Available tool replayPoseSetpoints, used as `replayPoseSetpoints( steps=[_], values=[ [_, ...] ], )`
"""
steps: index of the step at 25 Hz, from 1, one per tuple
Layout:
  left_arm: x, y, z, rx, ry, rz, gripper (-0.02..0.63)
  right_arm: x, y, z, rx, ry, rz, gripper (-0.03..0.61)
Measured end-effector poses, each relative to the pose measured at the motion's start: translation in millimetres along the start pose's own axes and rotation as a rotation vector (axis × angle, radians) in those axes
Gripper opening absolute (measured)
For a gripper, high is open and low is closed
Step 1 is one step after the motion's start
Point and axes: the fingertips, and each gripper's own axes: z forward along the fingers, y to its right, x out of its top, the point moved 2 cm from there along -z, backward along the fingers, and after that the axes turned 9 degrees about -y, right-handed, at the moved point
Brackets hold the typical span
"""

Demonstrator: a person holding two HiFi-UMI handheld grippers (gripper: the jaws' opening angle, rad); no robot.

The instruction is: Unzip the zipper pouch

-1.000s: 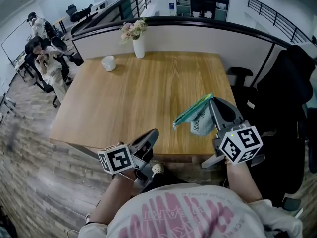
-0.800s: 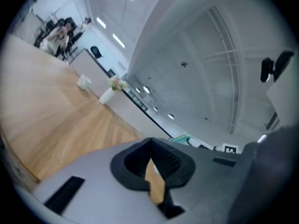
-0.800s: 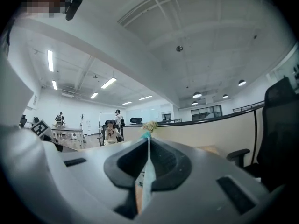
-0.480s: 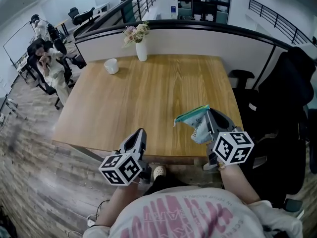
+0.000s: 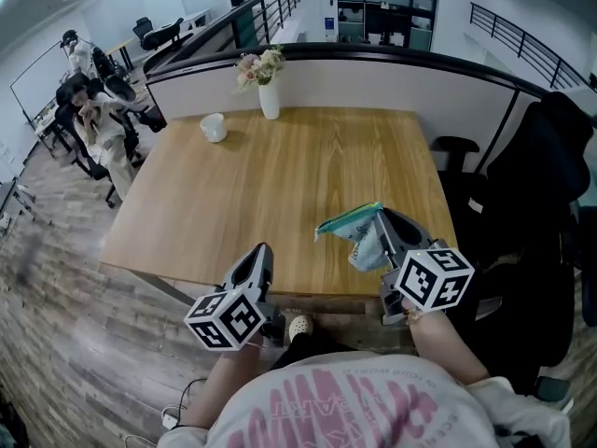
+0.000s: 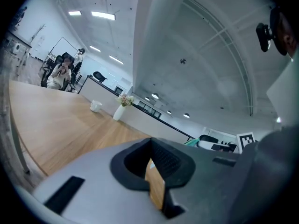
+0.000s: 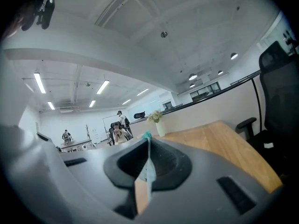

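Note:
A teal and white zipper pouch hangs a little above the wooden table, near its front right edge. My right gripper is shut on the pouch's right end. In the right gripper view the pouch shows as a thin teal edge pinched between the jaws. My left gripper is shut and holds nothing. It sits at the table's near edge, left of the pouch and apart from it. From the left gripper view the pouch is a small teal shape ahead.
A white vase with flowers and a white cup stand at the table's far left. A black office chair is close on the right. Seated people are beyond the table at left. A curved partition wall runs behind.
My right gripper has drifted slightly left and nearer with the pouch still in it. My left gripper swung from tilted right to pointing straight ahead, then stayed put.

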Motion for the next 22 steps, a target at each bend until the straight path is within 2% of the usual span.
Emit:
replayPoseSetpoints(
  steps=[22],
  values=[
    [-9.5,6.8,-0.7,-0.012,0.003,-0.033,0.002,-4.7,2.7,-8.6,0.002,-0.034,-0.052,0.012]
  ],
)
